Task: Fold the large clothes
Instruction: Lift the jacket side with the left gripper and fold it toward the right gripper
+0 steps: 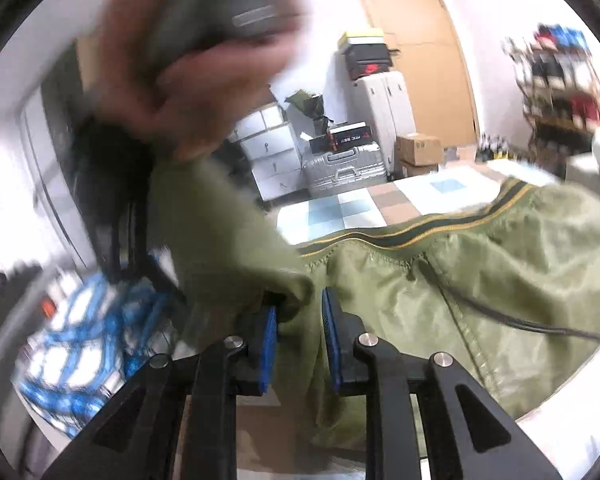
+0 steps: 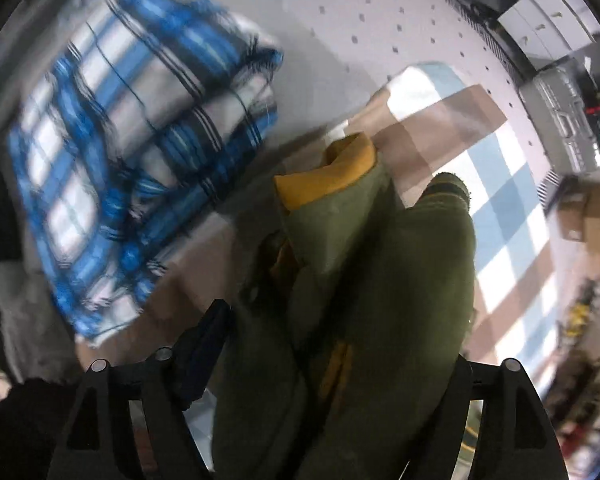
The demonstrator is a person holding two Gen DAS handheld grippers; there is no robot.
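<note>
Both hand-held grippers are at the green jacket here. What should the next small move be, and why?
Probably carry the pinched part across onto the body. The left hand-held gripper is closed on a bunched piece of the green jacket, which is partly lifted off the checked cover. The right hand-held gripper stands wide with jacket fabric between its fingers, so it seems to have let go and could move clear.

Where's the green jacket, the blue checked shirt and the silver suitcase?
Green jacket (image 1: 500, 264): left wrist view, on its shiny body below the striped hem.
Blue checked shirt (image 2: 140, 136): right wrist view, middle of the folded pile.
Silver suitcase (image 1: 342, 170): left wrist view, on its ribbed front.
</note>
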